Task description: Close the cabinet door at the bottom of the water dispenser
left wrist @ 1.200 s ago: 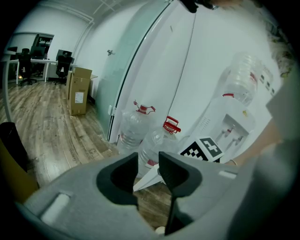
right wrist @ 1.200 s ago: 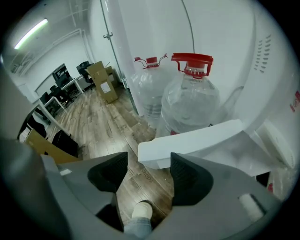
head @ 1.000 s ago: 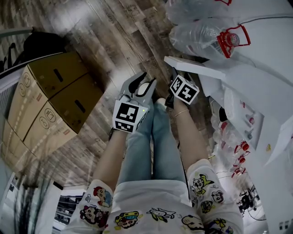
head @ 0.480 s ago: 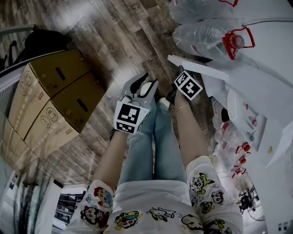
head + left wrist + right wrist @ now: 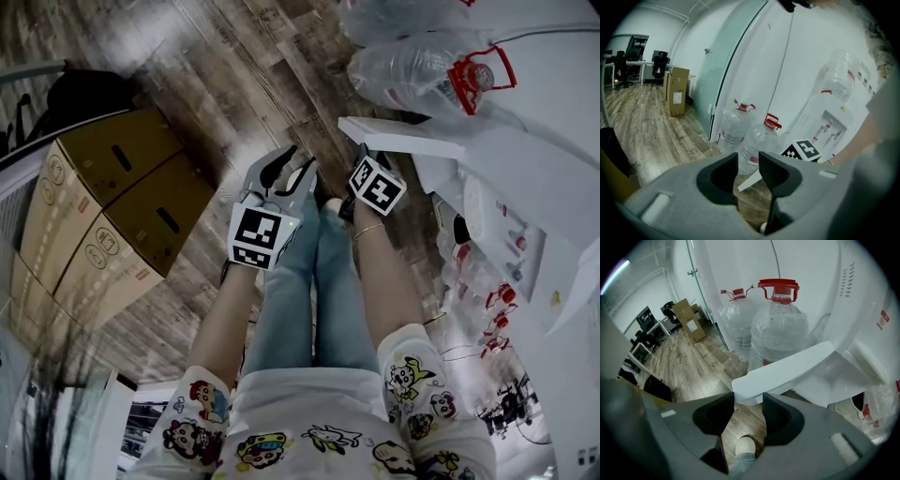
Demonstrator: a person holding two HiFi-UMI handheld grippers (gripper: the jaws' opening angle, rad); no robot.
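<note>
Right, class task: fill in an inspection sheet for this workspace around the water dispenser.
surface: brown wooden plank floor.
job's things: white cabinet door, open, swung out from white water dispenser.
clutter: clear plastic water bottles with red caps; brown cardboard boxes.
grippers: left gripper open, empty; right gripper jaws have just been closing round door's edge, contact unclear.
cables: thin dark line on white wall, possibly one.
surroundings: frosted glass partition; office desks and chairs beyond.

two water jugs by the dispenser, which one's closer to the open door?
The larger-looking jug directly behind the white door in the right gripper view; the other jug stands farther back, beside the glass wall.
</note>
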